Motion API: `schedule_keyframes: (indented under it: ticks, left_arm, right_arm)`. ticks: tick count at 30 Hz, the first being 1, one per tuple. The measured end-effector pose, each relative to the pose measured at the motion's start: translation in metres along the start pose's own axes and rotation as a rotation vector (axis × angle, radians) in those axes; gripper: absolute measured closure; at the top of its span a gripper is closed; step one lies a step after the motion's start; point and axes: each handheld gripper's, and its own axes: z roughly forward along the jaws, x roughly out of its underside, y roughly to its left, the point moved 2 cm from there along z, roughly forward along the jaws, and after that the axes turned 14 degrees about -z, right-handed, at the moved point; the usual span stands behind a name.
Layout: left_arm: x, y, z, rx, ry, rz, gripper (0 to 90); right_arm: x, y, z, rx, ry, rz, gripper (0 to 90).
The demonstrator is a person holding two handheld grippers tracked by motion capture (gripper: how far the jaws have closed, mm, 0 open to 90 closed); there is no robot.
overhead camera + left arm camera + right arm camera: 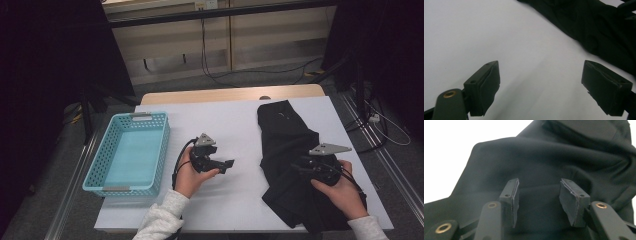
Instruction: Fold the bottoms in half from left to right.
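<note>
A black garment (286, 150) of smooth, matte fabric lies crumpled on the white desk (220, 120), toward the 3 o'clock side in the high view. It stretches from about 1 o'clock, where one narrower end lies flat near the far edge, down to about 5 o'clock, where it widens into a loose heap by the near edge. Soft folds and ridges cross its surface. In the right gripper view the cloth (544, 162) shows broad rumpled creases and a thicker folded band at 1 o'clock. In the left gripper view its dark edge (584, 22) runs diagonally from 12 to 3 o'clock.
</note>
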Motion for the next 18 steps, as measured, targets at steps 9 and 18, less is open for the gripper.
schedule_keyframes:
  ticks: [9,18]
  left_arm:
    - [0.001,0.002,0.001,-0.007,-0.002,-0.001,16.1]
    - [0.0,0.004,-0.001,-0.013,-0.016,-0.01,17.5]
  right_arm:
    - [0.003,0.019,0.019,-0.055,0.029,-0.063,80.8]
    - [0.006,0.005,-0.002,-0.09,-0.001,-0.038,90.0]
